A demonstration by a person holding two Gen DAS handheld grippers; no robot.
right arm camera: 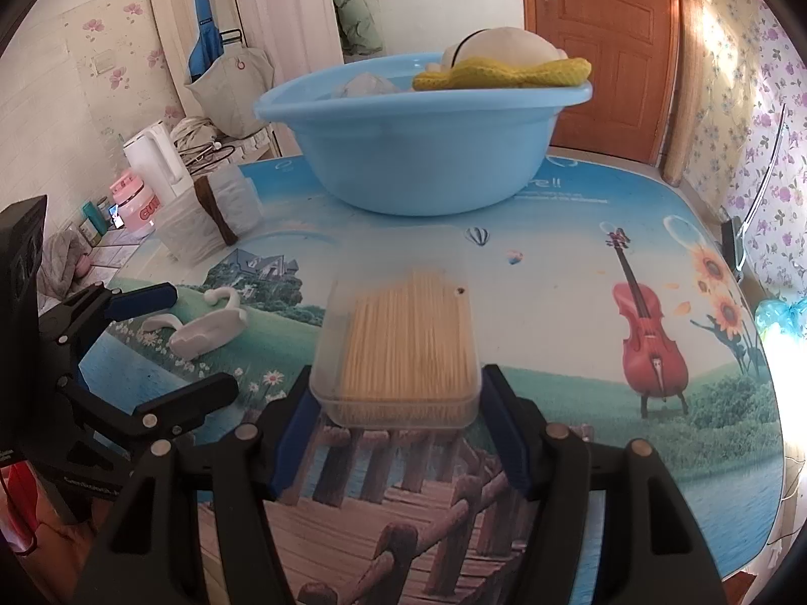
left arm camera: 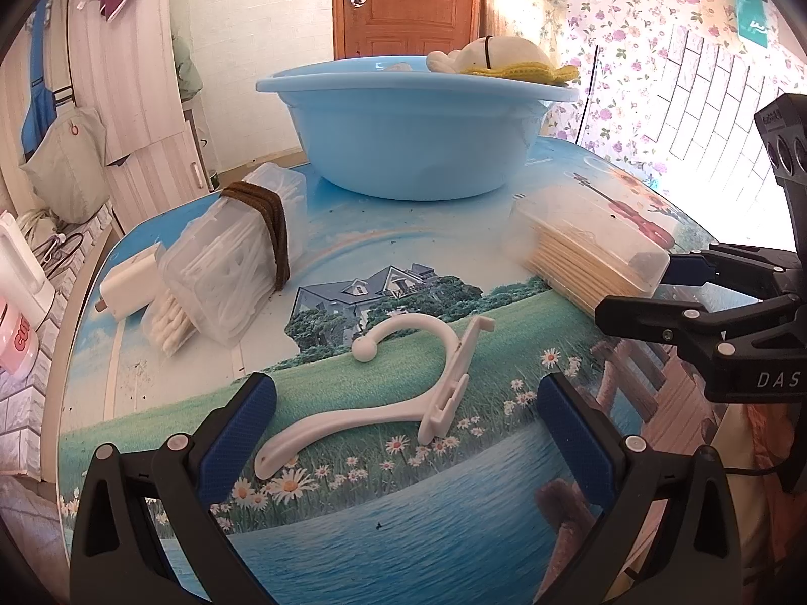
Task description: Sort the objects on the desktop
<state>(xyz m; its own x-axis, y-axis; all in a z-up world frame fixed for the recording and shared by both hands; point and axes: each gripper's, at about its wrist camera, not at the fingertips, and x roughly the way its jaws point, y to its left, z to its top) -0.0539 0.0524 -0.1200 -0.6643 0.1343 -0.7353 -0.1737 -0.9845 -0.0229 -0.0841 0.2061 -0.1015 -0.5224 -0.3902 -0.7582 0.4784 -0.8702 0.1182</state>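
Note:
A white plastic hanger hook [left arm camera: 403, 378] lies on the printed table between the fingers of my open left gripper [left arm camera: 406, 406], untouched; it also shows in the right wrist view [right arm camera: 202, 325]. A clear box of toothpicks [right arm camera: 403, 348] lies between the blue pads of my right gripper [right arm camera: 398, 406], whose jaws stand at the box's near end, wide and seemingly just touching. The box also shows in the left wrist view [left arm camera: 590, 247], where the right gripper [left arm camera: 650, 292] reaches it. A blue basin [left arm camera: 418, 126] at the back holds a yellow cloth [right arm camera: 504, 73] and a pale round thing.
A clear box of cotton swabs [left arm camera: 232, 262] bound with a brown band lies at the left with a small white box [left arm camera: 131, 282] beside it. A white kettle [right arm camera: 151, 156] and pink bottle [right arm camera: 133, 201] stand beyond the table's left edge. A door is behind.

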